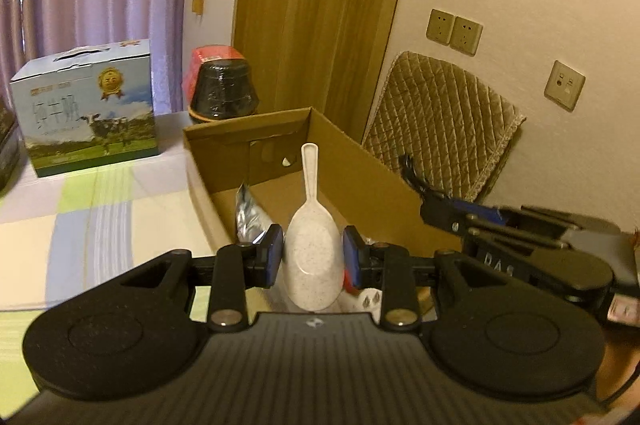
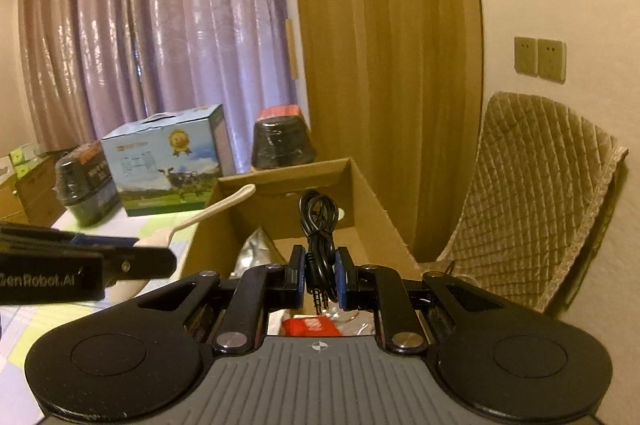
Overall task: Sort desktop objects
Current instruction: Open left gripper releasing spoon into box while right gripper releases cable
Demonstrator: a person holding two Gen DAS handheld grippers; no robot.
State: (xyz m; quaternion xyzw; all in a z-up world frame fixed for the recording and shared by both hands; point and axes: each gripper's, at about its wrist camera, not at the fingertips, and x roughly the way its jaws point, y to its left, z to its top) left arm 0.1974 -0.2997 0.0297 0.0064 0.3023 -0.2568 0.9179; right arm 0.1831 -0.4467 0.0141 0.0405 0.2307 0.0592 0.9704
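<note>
Speckled scoop (image 1: pixel 314 245) clamped in my left gripper (image 1: pixel 314 255), black cable (image 2: pixel 319 245) in my right gripper (image 2: pixel 321 279); I lower both inside the cardboard box (image 1: pixel 360 181) before releasing.

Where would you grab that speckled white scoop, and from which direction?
By the bowl, as the left tool does now: its pads press the two long sides of the scoop, coming from the bowl's end with the thin handle pointing away over the cardboard box. The bowl's flanks seem broad and give firm contact; the slim handle would likely twist.
</note>
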